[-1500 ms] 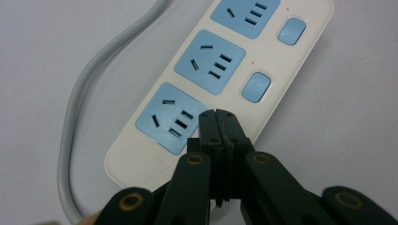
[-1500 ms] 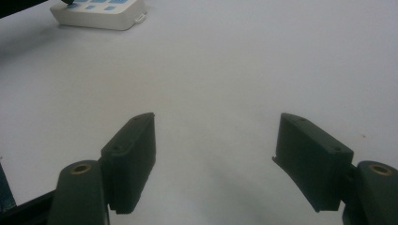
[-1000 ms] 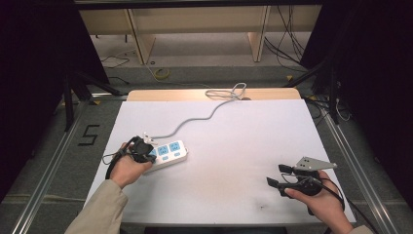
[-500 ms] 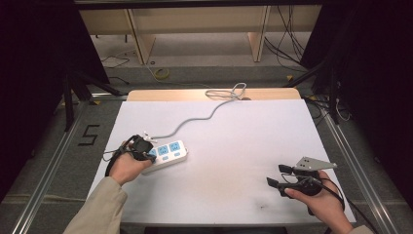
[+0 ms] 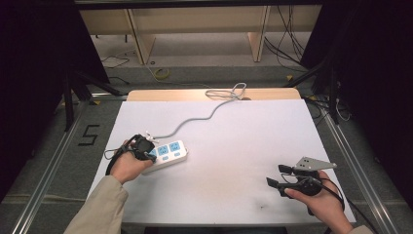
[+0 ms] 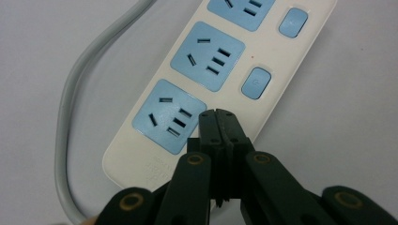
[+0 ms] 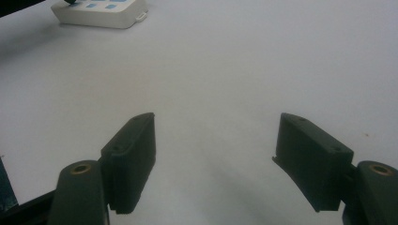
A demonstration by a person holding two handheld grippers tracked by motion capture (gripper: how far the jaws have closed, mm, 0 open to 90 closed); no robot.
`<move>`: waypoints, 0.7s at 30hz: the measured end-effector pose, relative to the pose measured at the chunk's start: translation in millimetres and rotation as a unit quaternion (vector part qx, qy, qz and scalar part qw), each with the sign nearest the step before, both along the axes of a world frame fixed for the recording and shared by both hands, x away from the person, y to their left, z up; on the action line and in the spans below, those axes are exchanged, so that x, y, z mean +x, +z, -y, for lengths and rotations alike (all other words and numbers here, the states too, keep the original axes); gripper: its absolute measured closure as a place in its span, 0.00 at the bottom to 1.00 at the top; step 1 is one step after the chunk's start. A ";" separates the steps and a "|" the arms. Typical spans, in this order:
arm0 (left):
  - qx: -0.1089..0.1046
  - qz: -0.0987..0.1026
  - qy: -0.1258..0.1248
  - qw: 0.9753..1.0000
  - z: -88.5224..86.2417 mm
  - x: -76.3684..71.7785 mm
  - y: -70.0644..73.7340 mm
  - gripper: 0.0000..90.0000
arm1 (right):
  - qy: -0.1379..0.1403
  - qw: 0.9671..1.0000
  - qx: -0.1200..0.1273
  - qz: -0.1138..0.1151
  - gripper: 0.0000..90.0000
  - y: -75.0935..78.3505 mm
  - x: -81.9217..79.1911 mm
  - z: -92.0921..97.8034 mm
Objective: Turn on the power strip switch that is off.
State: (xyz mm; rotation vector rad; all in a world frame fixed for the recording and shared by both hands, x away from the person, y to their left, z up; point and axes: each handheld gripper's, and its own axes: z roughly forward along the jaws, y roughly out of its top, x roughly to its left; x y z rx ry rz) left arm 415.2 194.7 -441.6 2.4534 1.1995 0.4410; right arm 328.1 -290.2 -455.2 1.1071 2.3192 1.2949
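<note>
Holding one hand-held gripper in each hand, you work at a white table (image 5: 234, 146). Your left hand-held gripper (image 6: 218, 123) has its jaws pressed together, with nothing between them, and the tips are over the near end of the white power strip (image 5: 168, 153), just beside the last blue socket (image 6: 169, 116). If the tips touch the strip, you cannot tell from these views. The power strip lies at about 9 o'clock on the table, with three blue sockets in a row and a small blue switch (image 6: 256, 83) next to each one that you see in the left gripper view. Its grey cable (image 5: 204, 116) goes from the strip toward 12 o'clock and ends in a loop at the far edge of the table.

Your right hand-held gripper (image 5: 276, 176) is at about 4 o'clock, well apart from the strip, and its jaws are spread wide and empty. They point across the bare table toward the strip, low over the surface.
</note>
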 end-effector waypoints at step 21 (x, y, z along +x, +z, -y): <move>0.010 -0.010 -0.005 1.000 2.4 2.3 0.4 1.00 | 0.000 1.000 0.000 0.000 0.33 -0.3 0.2 0.3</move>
